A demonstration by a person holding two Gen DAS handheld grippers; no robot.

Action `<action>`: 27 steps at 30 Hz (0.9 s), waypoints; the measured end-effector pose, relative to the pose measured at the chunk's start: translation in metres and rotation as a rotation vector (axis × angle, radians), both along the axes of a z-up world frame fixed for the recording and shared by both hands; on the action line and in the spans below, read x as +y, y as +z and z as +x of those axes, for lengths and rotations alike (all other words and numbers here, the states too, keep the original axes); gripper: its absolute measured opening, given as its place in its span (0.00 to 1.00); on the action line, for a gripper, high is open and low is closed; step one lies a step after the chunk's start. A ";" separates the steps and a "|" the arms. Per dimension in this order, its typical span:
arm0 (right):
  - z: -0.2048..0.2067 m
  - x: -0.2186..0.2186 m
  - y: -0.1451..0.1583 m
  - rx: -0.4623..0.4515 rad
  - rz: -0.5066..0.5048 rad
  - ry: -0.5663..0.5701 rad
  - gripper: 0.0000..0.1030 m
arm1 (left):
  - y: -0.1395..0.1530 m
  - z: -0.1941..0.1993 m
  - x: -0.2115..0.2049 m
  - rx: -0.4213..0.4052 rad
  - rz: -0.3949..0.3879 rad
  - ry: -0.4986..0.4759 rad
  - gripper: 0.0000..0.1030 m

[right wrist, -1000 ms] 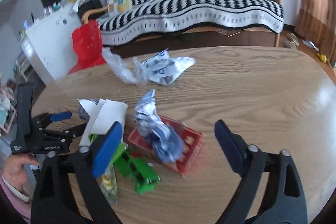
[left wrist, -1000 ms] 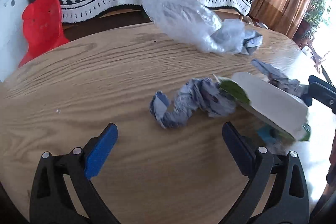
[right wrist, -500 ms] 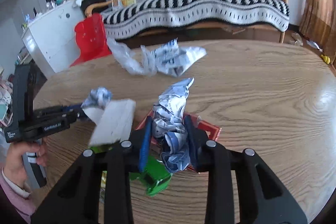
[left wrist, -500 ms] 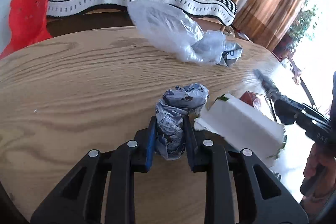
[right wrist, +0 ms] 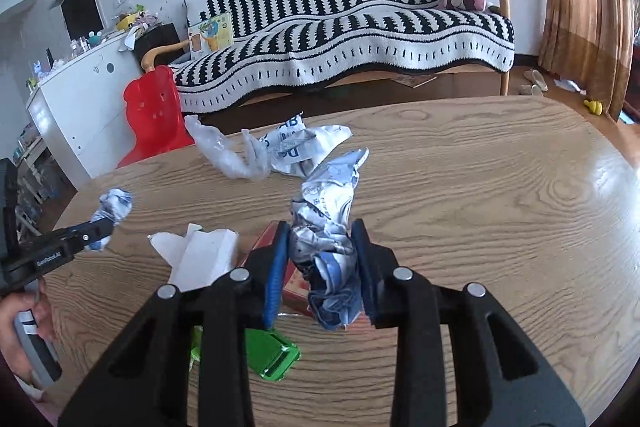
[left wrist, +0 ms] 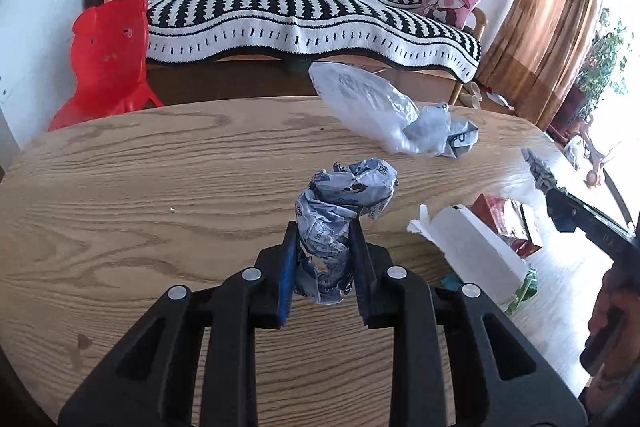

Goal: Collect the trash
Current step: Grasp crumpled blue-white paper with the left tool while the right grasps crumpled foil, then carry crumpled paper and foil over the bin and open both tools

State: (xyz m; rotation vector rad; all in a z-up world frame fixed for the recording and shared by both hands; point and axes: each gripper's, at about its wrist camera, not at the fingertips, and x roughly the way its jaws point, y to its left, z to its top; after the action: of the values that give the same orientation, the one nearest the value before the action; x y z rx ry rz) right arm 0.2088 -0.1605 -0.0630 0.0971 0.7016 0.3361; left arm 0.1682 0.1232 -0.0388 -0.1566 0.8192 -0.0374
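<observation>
The left gripper (left wrist: 323, 267) is clenched on a crumpled blue-and-white wrapper (left wrist: 344, 203), pinched low between the blue pads, so that the wad's long axis runs up and forward out of the jaws, its bulkier end pointing away toward the sofa (left wrist: 304, 11). It appears to be held clear of the wooden table (left wrist: 140, 187), though contact at its lower end cannot be ruled out.

The right gripper (right wrist: 318, 267) is likewise clamped on a second crumpled wrapper (right wrist: 326, 211), gripped near its lower third; its long axis also stands roughly upright, the pointed tip leaning forward toward the sofa, a frayed blue end hanging below the pads.

Taking the white carton (right wrist: 200, 259) as landmark: the red box (left wrist: 504, 223) lies just to its right, under the right gripper; a green piece (right wrist: 272, 355) lies on its near side; the clear plastic bag with printed paper (left wrist: 384, 115) lies well beyond it, near the table's far edge. The left gripper is judged nearer to the carton.

No bin is visible, so the direction of carry cannot be told.
</observation>
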 end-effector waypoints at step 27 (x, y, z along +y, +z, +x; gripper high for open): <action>-0.005 -0.022 0.025 -0.043 0.107 -0.041 0.31 | 0.043 -0.020 -0.028 -0.083 -0.119 -0.111 0.24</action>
State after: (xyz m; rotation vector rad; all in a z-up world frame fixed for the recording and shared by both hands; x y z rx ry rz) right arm 0.2041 -0.1823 -0.0378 0.2045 0.6382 0.3357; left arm 0.1481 0.0952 0.0042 -0.2199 0.7420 -0.1960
